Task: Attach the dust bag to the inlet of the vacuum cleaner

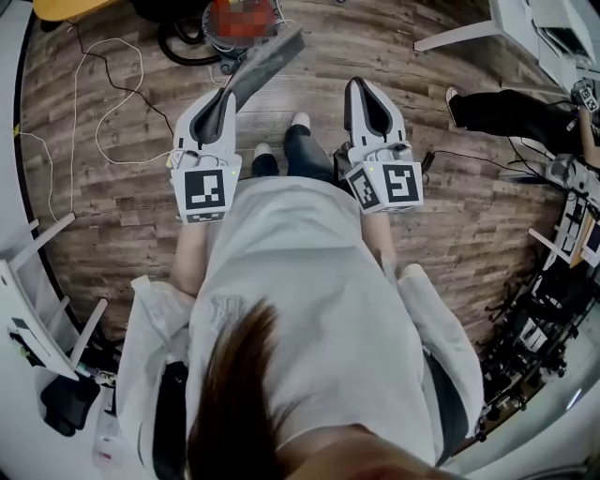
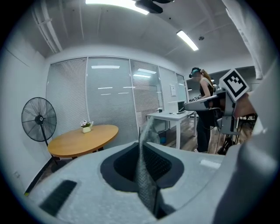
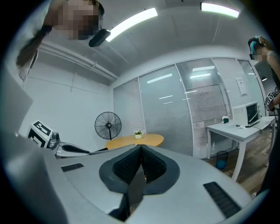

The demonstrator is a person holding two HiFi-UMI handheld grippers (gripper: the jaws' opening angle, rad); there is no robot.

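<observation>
Your left gripper [image 1: 223, 98] is clamped narrowly on the grey dust bag [image 1: 269, 56]. The bag sticks out far ahead over the wooden floor [image 1: 469, 206], toward a red machine [image 1: 242, 21]. On the right, your right gripper [image 1: 361, 89] has its jaws pressed together.

The left forearm [image 1: 187, 255] and right forearm [image 1: 382, 239] reach forward side by side from the body. The left claw [image 1: 225, 98] points ahead and slightly down, its jaws nearly together and pinching the grey bag [image 1: 267, 58] edge-on. The right claw [image 1: 364, 89], just beside it, points about level with its jaws pressed fully together.
</observation>
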